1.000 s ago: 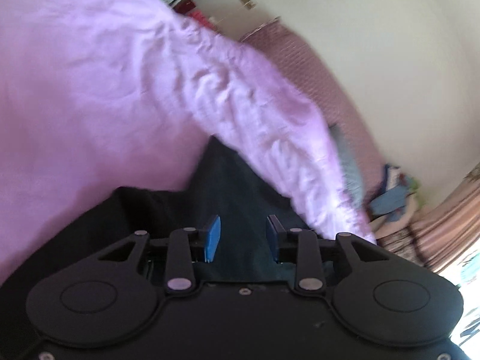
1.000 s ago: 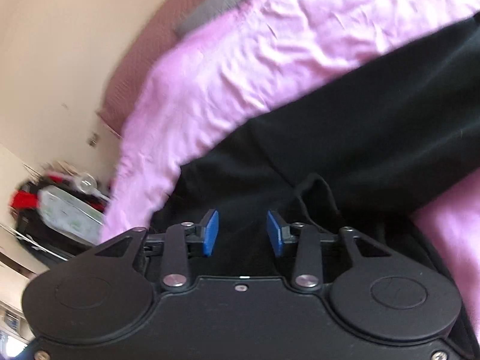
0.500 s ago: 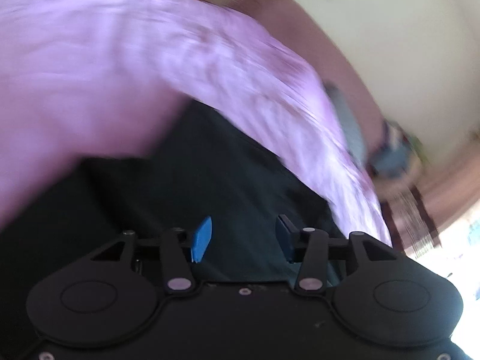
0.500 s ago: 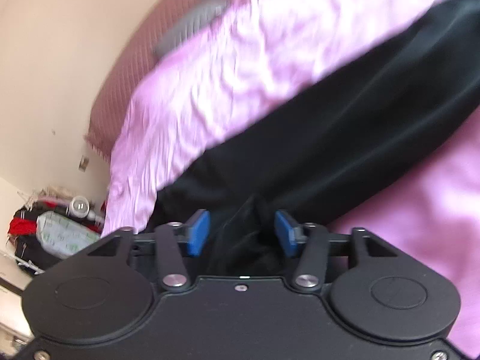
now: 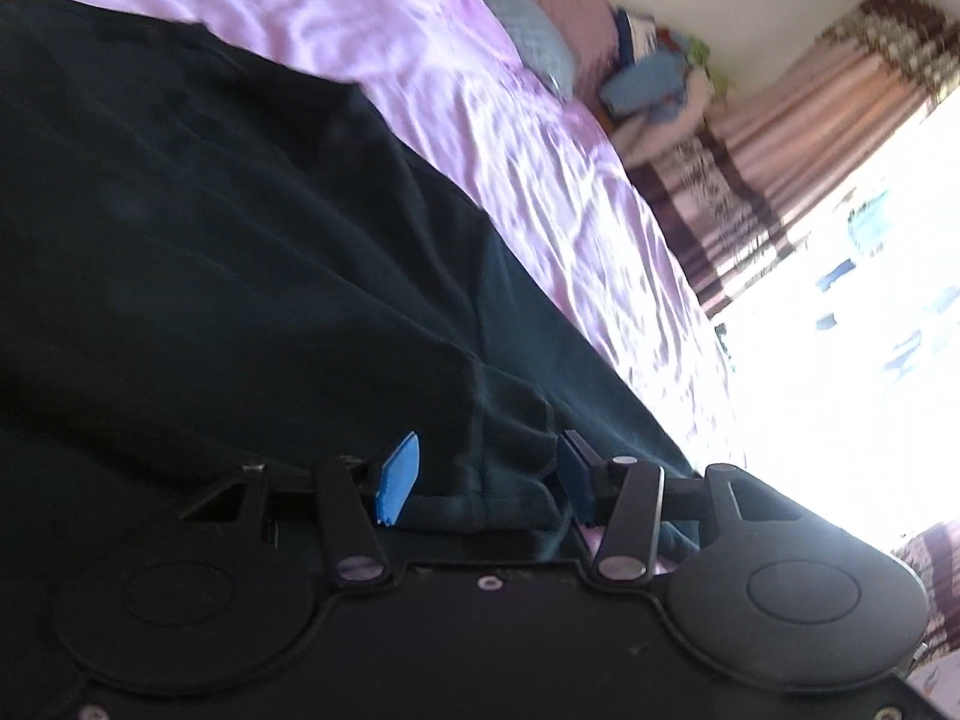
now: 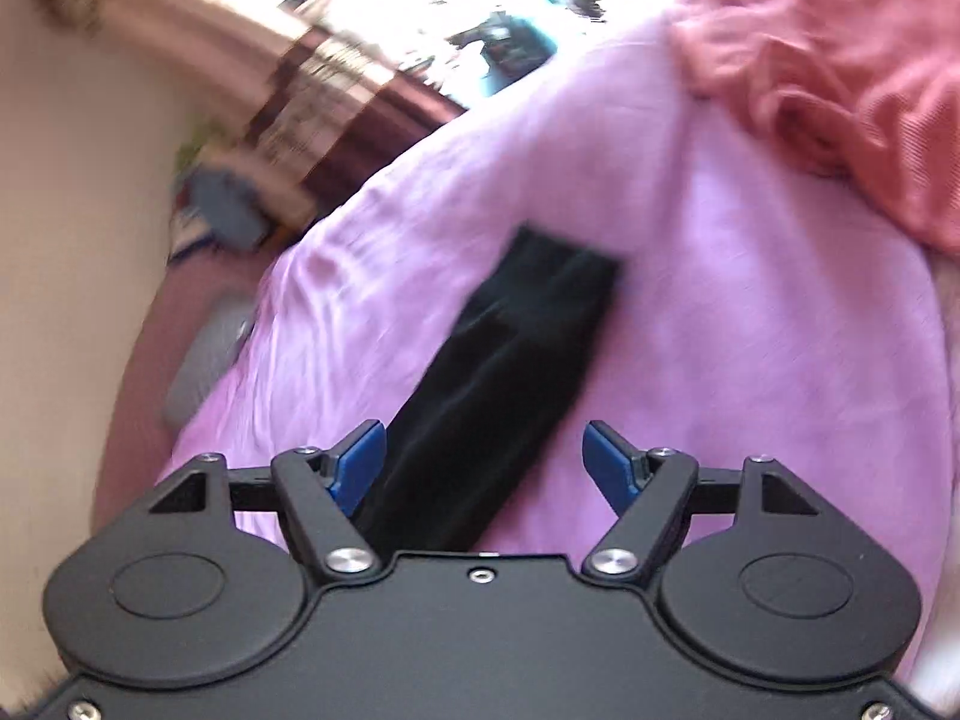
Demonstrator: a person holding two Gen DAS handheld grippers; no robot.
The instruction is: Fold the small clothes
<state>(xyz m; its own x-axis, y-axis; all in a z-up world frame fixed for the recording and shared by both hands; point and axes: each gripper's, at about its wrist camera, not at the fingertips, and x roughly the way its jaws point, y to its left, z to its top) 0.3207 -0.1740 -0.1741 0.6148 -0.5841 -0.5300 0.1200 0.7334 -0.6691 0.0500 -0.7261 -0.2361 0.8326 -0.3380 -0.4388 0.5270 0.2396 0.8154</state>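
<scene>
The black garment (image 5: 228,252) is being released on the bed (image 5: 540,192): both hand-held grippers, left (image 5: 486,483) and right (image 6: 485,461), are being opened, nothing gripped; further folds are likely being left.

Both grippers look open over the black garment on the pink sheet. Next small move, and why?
Probably ease the right gripper forward and close on the black garment's narrow strip. Its jaws are opening with that strip lying between them, nearer one pad, ungripped. The left gripper is opening too, over a hem, on the pink sheet.
</scene>
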